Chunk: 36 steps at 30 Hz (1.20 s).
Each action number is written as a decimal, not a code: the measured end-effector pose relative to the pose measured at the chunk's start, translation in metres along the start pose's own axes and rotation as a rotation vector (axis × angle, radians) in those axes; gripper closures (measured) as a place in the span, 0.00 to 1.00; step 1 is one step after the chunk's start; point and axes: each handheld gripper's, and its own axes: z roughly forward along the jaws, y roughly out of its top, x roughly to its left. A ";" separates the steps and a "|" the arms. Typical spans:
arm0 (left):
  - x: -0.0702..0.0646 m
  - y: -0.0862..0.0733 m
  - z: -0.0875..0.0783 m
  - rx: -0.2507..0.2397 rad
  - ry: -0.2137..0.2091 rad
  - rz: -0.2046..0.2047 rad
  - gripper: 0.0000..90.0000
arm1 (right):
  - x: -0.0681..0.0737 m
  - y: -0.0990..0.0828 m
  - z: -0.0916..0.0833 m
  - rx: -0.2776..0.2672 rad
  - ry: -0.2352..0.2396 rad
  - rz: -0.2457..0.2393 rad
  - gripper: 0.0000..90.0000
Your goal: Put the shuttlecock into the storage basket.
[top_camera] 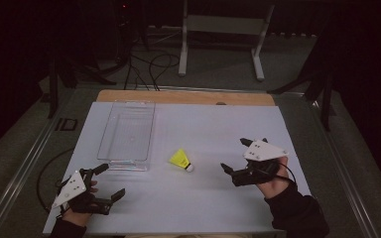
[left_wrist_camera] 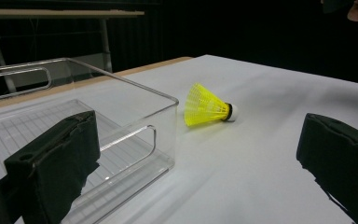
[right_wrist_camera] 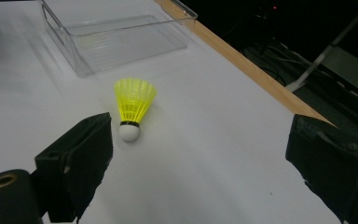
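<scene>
One yellow shuttlecock (top_camera: 181,159) lies on its side near the middle of the white worktop (top_camera: 203,129). Its skirt is a bright yellow ribbed plastic cone, with a thin black band where it meets a rounded white cork tip. In the high view the tip points toward your right and slightly toward you. It rests just beside the near right corner of a single clear plastic bin (top_camera: 127,134), close to it but not touching.

The bin is a long rectangular tray with transparent walls, cut-out handles at its short ends and a ridged floor. It sits on the left half of the worktop, its long side running away from you.

You hold two grippers. Your left gripper (top_camera: 109,182) rests at the near left of the worktop, just in front of the bin, its fingers spread wide with nothing between them. Your right gripper (top_camera: 234,156) is to the right of the shuttlecock, pointing toward it, fingers also spread wide and holding nothing. In the right gripper view the shuttlecock's white tip lies near the left finger (right_wrist_camera: 77,161), ahead of it and apart from it.
</scene>
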 end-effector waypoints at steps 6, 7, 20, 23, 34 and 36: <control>0.000 0.000 0.000 -0.001 0.000 0.001 0.00 | 0.001 0.008 0.012 0.017 0.017 -0.016 0.08; 0.000 0.000 0.000 -0.001 0.000 0.001 0.00 | 0.002 0.010 0.015 0.022 0.025 -0.017 0.08; 0.000 0.001 -0.001 0.001 -0.001 0.007 0.00 | 0.008 0.025 0.041 0.032 0.068 -0.019 0.09; 0.000 0.001 -0.001 0.000 -0.002 0.008 0.00 | 0.010 0.026 0.046 0.039 0.078 -0.017 0.09; 0.000 0.000 -0.001 0.001 -0.006 0.006 0.00 | 0.017 0.029 0.069 0.077 0.129 0.004 0.08; 0.000 0.000 -0.001 0.000 -0.008 0.007 0.00 | 0.017 0.029 0.072 0.079 0.139 0.009 0.08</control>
